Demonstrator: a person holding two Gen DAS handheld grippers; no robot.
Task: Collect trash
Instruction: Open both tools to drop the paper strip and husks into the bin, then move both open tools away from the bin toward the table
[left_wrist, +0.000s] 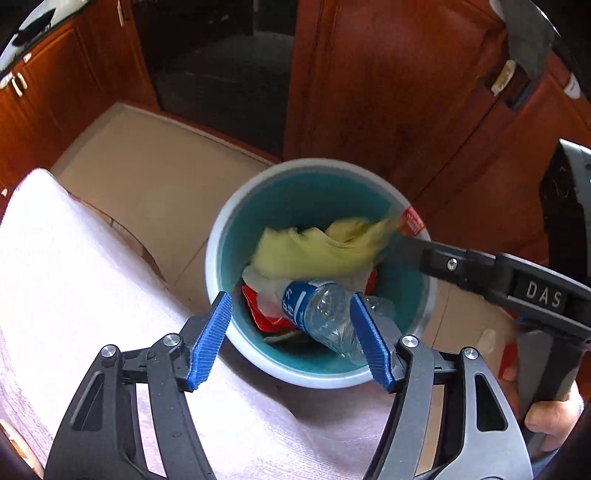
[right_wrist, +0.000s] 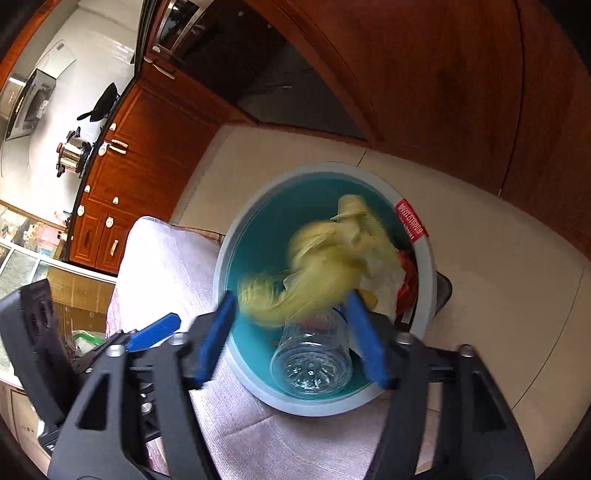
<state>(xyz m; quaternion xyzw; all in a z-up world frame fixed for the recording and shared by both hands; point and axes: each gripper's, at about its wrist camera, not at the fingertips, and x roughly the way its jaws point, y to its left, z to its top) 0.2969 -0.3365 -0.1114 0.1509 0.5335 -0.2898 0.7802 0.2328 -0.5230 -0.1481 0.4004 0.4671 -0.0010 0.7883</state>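
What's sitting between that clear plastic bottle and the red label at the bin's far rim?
A crumpled yellow wrapper lies there, on top of the other trash, above the bottle and below the red label on the bin. The left wrist view shows it best.

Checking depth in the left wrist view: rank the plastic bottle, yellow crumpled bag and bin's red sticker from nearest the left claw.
1. Plastic bottle, between the claw's fingers.
2. Yellow crumpled bag, mid-bin.
3. Red sticker, far right rim.

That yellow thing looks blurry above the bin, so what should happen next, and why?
Probably draw the right gripper back from the bin: its jaws stand open, and the yellow rag already sits, blurred, inside the rim on the bottle and wrappers.
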